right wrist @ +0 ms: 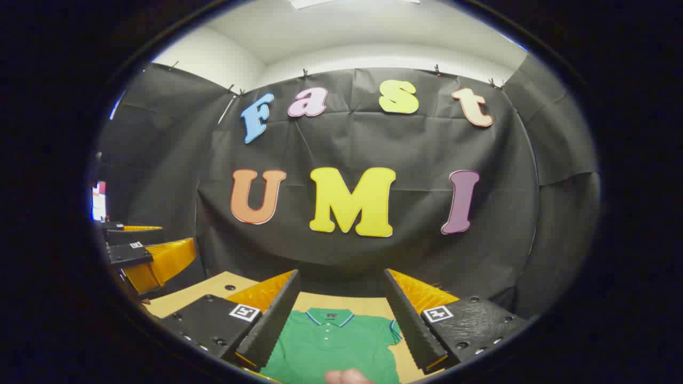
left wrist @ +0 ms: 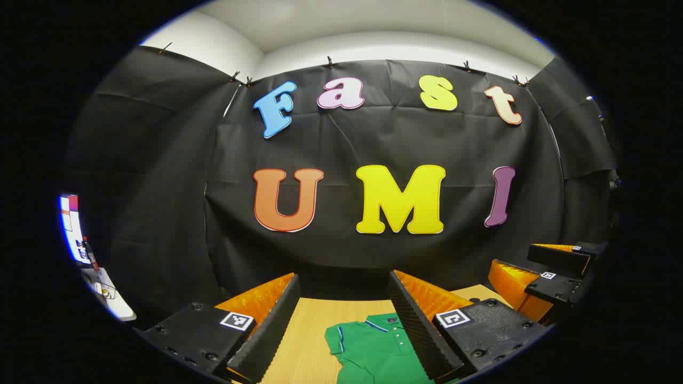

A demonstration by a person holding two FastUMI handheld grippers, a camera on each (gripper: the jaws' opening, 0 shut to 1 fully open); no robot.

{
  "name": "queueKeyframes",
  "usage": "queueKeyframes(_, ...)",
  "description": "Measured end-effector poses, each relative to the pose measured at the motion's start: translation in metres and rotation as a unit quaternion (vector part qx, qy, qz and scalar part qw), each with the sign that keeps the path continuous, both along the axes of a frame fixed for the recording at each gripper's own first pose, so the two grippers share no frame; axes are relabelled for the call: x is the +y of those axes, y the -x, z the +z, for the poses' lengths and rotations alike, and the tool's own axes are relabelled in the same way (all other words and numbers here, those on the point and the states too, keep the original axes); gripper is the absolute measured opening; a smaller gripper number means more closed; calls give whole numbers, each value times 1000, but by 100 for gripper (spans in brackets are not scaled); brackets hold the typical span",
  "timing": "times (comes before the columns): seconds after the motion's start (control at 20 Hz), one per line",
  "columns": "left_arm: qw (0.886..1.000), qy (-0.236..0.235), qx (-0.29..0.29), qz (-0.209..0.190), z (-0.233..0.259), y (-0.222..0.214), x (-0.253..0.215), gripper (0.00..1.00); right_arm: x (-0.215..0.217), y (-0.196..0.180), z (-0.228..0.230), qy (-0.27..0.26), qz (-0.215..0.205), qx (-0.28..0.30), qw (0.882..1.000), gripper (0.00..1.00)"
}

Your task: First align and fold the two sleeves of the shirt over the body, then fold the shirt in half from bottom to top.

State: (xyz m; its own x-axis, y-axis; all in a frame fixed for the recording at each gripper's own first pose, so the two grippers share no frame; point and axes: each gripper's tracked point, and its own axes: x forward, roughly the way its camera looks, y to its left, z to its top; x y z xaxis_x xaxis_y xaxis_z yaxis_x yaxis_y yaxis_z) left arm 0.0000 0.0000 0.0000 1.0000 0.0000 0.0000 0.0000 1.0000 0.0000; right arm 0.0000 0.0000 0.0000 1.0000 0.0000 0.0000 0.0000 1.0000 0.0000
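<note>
Shirt [right wrist: 333,346] flat on tabletop [left wrist: 304,330], bottom middle of both views. Sleeves out, nothing folded yet; all folds left. Left hand-held gripper [left wrist: 341,314] spread wide, holds nothing. Right hand-held gripper [right wrist: 339,309] spread wide, holds nothing.

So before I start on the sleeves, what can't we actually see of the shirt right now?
- Left gripper view: the shirt runs under the left gripper's right finger; its hem is cut off by the lower edge.
- Right gripper view: the right gripper's left finger hides one sleeve; the hem is cut off below.
</note>
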Motion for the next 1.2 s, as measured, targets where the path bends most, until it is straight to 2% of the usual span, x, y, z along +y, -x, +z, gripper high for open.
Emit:
queueKeyframes(0.4, 1000, -16, -3, 6, 2, 17, 2, 100, -2, 13, -3, 3, 6, 10, 1000, 96)
queueKeyframes(0.6, 1000, -25, -10, -6, 0, 18, -13, 100, -32, 26, -11, 22, -29, 18, 999, 95)
queueKeyframes(0.8, 1000, -4, 12, -19, -15, 14, -31, 100, -58, 32, -18, 14, -51, 35, 998, 96)
queueKeyframes(0.9, 1000, 6, 16, -19, -19, 7, -38, 100, -65, 28, -18, 20, -47, 33, 998, 96)
queueKeyframes(1.2, 1000, -5, 26, -8, -24, -14, -50, 100, -80, 4, -29, 15, -31, 50, 998, 96)
